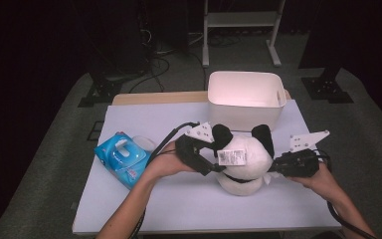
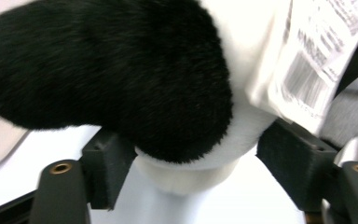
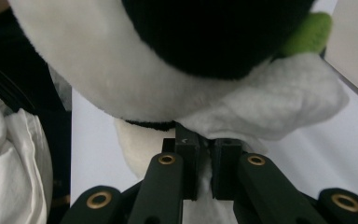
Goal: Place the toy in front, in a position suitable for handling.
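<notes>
A black-and-white panda plush [image 1: 243, 158] sits upright in the middle of the white table [image 1: 179, 201], a paper tag [image 1: 230, 157] hanging on its left side. My left gripper [image 1: 217, 162] is at the plush's left. In the left gripper view its pads [image 2: 107, 168] press a white and black part of the plush [image 2: 182, 116] from both sides. My right gripper [image 1: 274, 168] is at the plush's right, shut on a crumpled white tissue [image 3: 284, 102] that lies against the plush's [image 3: 112, 70] underside near a green patch [image 3: 310, 32].
A blue pack of wipes [image 1: 121, 158] lies at the table's left. An empty white bin [image 1: 243, 117] stands at the back, just behind the plush. Beyond the table are a dark floor, cables and a white stand [image 1: 238, 20].
</notes>
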The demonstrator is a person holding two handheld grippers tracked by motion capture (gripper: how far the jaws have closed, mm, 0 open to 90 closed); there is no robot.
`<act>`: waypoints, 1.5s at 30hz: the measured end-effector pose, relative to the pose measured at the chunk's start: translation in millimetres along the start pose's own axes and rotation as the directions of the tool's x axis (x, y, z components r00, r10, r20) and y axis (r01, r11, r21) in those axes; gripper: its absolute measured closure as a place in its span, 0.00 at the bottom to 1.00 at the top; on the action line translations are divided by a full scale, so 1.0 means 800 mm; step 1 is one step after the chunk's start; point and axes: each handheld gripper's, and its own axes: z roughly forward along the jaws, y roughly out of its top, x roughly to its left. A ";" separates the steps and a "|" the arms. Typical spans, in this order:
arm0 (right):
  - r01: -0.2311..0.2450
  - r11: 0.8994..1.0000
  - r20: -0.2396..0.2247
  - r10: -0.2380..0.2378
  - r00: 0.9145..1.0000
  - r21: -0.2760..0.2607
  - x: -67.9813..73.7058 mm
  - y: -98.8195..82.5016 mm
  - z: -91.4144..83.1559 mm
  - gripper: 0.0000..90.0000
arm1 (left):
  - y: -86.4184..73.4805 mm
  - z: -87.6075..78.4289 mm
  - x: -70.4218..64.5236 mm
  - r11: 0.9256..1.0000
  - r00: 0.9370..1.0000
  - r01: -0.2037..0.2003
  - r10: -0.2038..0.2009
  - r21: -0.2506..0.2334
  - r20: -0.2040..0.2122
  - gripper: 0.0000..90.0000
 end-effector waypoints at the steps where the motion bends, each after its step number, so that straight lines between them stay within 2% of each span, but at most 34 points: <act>1: -0.008 1.000 -0.007 0.008 1.000 -0.015 -0.002 -0.001 0.000 0.93 | -0.003 0.000 0.000 1.000 1.000 0.008 -0.008 -0.003 0.005 0.28; 4: -0.017 0.999 -0.014 0.017 1.000 -0.031 -0.005 -0.004 0.001 0.93 | -0.012 0.003 0.003 1.000 1.000 0.024 -0.024 0.004 0.012 0.26; 7: -0.010 1.000 -0.010 0.010 1.000 -0.023 -0.003 -0.004 0.001 0.93 | -0.017 0.013 0.007 0.999 0.999 0.046 -0.046 0.021 0.026 0.22; 12: -0.009 1.000 -0.010 0.009 1.000 -0.023 -0.002 -0.005 0.002 0.93 | -0.014 0.025 0.010 0.998 0.998 0.053 -0.052 -0.017 0.047 0.21; 14: -0.012 1.000 -0.012 0.012 1.000 -0.028 -0.003 -0.006 0.002 0.93 | -0.014 0.025 0.010 0.997 0.997 0.052 -0.050 -0.048 0.056 0.31; 18: -0.021 0.999 -0.012 0.020 1.000 -0.038 -0.004 -0.011 -0.002 0.93 | -0.014 0.020 0.008 0.998 0.998 0.005 -0.002 -0.059 0.058 0.49; 25: -0.037 0.994 -0.017 0.035 0.999 -0.099 -0.002 -0.012 -0.027 0.93 | -0.014 0.014 0.005 0.998 0.998 -0.005 0.009 -0.062 0.059 0.52; 29: -0.018 0.990 -0.012 0.017 1.000 -0.140 0.003 0.001 -0.046 0.93 | -0.013 0.011 0.003 0.998 0.998 -0.017 0.021 -0.057 0.062 0.52; 34: 0.040 0.989 0.007 -0.040 0.999 -0.139 0.010 0.029 -0.059 0.93 | -0.012 0.007 0.000 0.998 0.998 -0.026 0.029 -0.056 0.059 0.52; 38: 0.074 0.989 0.011 -0.073 0.997 -0.129 0.011 0.051 -0.063 0.93 | -0.012 0.009 -0.004 0.998 0.997 -0.048 0.049 -0.030 0.056 0.53; 45: 0.084 0.987 0.015 -0.083 0.996 -0.134 0.009 0.065 -0.067 0.93 | -0.013 0.001 -0.003 0.998 0.998 -0.047 0.049 -0.039 0.040 0.53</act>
